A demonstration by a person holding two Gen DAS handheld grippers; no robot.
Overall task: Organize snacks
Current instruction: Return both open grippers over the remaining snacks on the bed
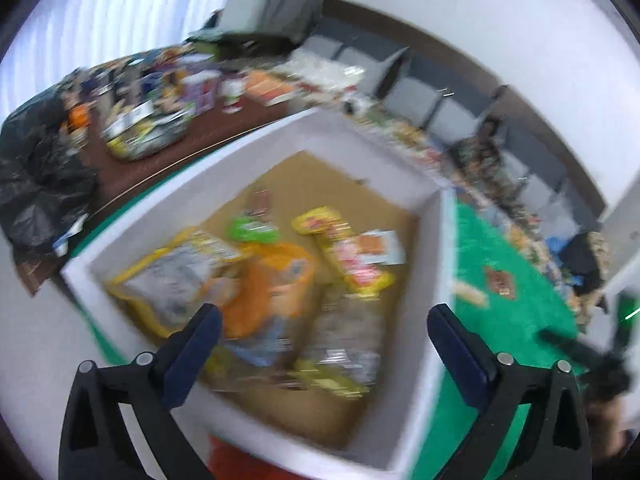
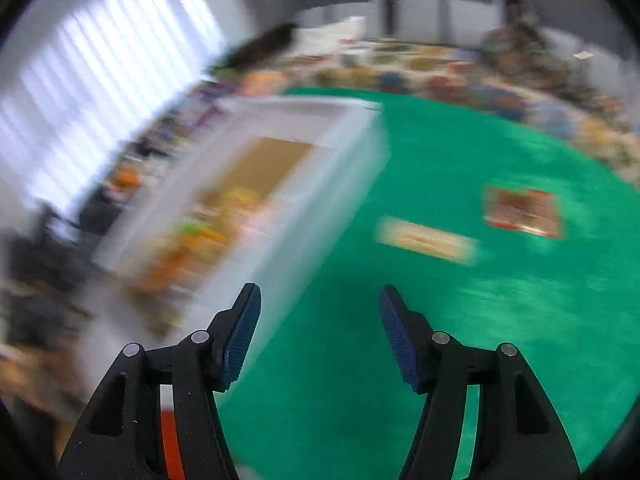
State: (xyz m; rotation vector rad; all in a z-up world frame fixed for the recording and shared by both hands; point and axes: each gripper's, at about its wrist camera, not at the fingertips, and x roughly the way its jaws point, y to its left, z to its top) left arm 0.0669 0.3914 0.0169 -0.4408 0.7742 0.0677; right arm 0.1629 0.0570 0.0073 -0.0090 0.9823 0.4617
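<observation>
A white foam box (image 1: 436, 264) with a brown floor stands on a green cloth (image 1: 516, 320). It holds several snack packs, among them an orange bag (image 1: 272, 284) and a yellow pack (image 1: 344, 252). My left gripper (image 1: 324, 320) is open and empty above the box. My right gripper (image 2: 320, 304) is open and empty above the green cloth (image 2: 440, 148), just right of the box (image 2: 332, 152). On the cloth lie a pale snack bar (image 2: 426, 240) and a red-brown packet (image 2: 522, 212); both show in the left wrist view, bar (image 1: 472, 294) and packet (image 1: 500, 280). Both views are blurred.
A dark brown table (image 1: 168, 148) beyond the box carries many packets and boxes. A black bag (image 1: 36, 176) sits at far left. More snacks line the far edge of the cloth (image 2: 460, 76). Window blinds (image 2: 100, 92) are on the left.
</observation>
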